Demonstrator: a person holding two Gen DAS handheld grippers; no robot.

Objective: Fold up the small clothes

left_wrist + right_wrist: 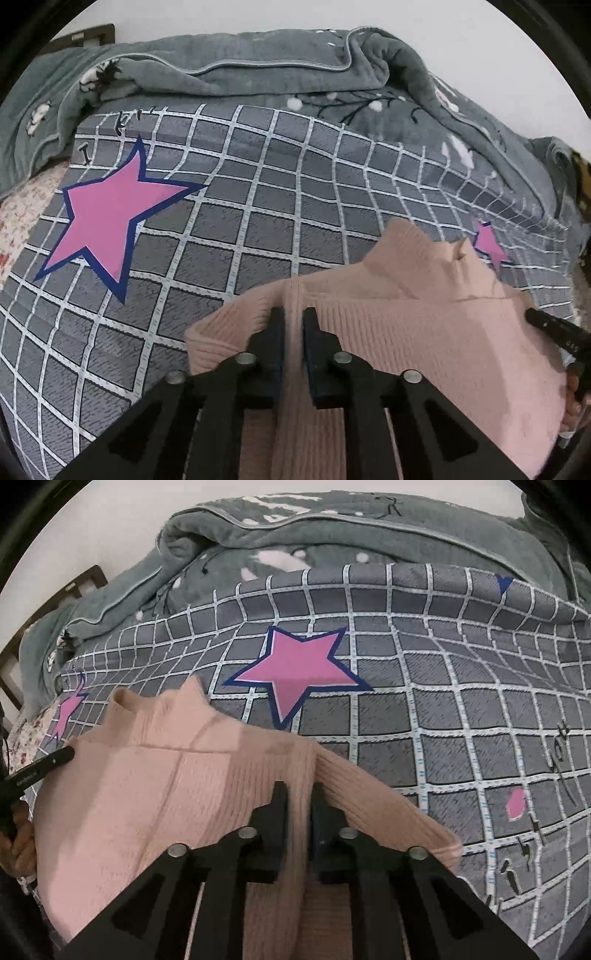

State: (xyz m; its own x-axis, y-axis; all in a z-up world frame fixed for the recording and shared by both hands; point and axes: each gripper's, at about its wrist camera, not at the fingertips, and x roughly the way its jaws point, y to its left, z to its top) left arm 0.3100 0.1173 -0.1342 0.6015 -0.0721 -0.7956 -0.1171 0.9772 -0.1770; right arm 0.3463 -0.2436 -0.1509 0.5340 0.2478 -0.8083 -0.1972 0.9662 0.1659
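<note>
Item one: a pale pink ribbed knit sweater with a high collar, which we find lying on the bed, nearest us, its collar pointing away toward the heaped bedding. We hold it at both sides.

Item two: our left gripper, black, two-fingered. Its fingers stand close together with a ridge of the sweater's knit pinched between them, near the garment's left edge, where a ribbed sleeve or hem fans out onto the sheet.

Item three: our right gripper, of the same make. Its fingers are likewise drawn in on a raised fold of the pink knit, near the right edge, beside a ribbed band that spreads toward the sheet.

Item four: a grey bedsheet printed with a white grid, covering the mattress under the sweater. It carries a large pink star outlined in navy well to the left of the garment, and a smaller pink star just behind the collar, partly covered by it.

Item five: a rumpled grey-green fleece blanket with pale piping and white blossom print, bunched along the far side of the bed, well apart from the sweater.

Item six: a floral-print fabric in red and white showing at the far left edge.

Item seven: a dark wooden bed frame, glimpsed behind the blanket against a white wall.
</note>
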